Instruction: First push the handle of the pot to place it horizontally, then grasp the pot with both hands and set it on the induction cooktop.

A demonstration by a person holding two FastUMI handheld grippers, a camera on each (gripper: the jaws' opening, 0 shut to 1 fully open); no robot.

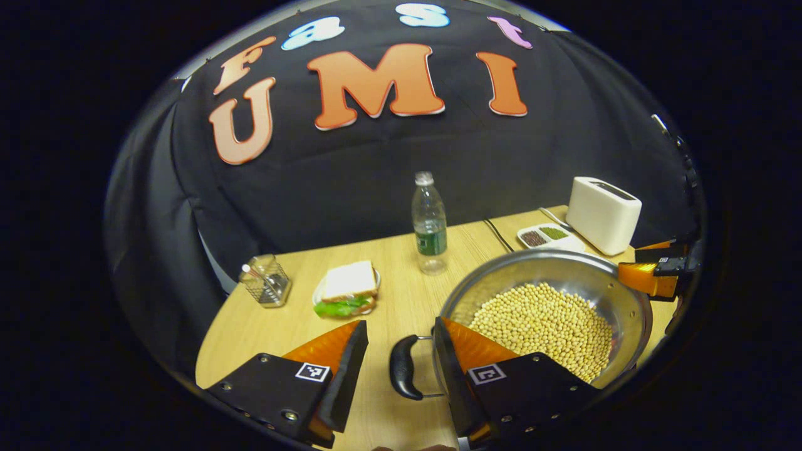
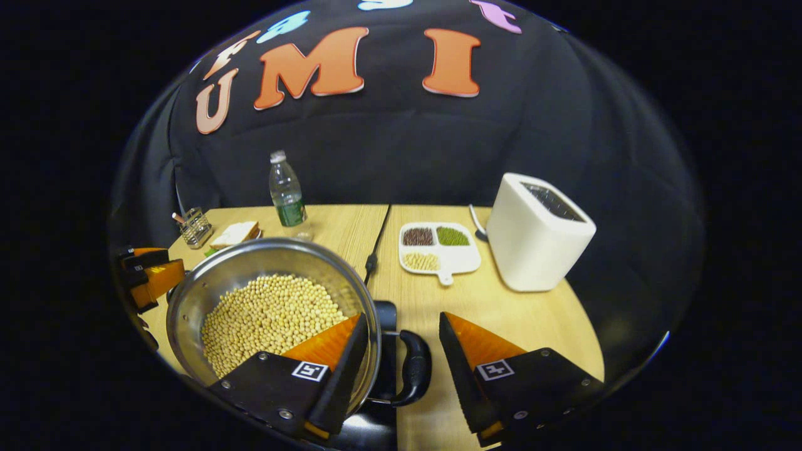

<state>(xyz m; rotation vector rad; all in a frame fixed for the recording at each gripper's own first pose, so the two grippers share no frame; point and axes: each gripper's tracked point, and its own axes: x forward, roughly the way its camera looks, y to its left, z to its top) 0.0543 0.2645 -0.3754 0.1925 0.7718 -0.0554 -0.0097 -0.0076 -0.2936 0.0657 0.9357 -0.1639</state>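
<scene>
A steel pot [image 1: 630, 307] full of soybeans sits low right in the left gripper view. Its black side handle [image 1: 403, 368] lies between my left gripper's [image 1: 400, 326] two wide-apart fingers, which do not press on it. In the right gripper view the pot [image 2: 207, 282] is at the left, over the black induction cooktop [image 2: 386, 314]. The pot's other black handle [image 2: 415, 366] stands in the gap of my open right gripper [image 2: 403, 318]. Each gripper appears at the pot's far side in the other's view, the right gripper [image 1: 651, 277] and the left gripper [image 2: 150, 275].
On the wooden table [image 2: 520, 313] stand a white toaster [image 2: 536, 232], a divided dish of beans [image 2: 438, 247], a water bottle [image 1: 430, 225], a sandwich on a plate [image 1: 348, 289] and a glass jar [image 1: 266, 282]. A black cable [image 2: 378, 241] runs back from the cooktop.
</scene>
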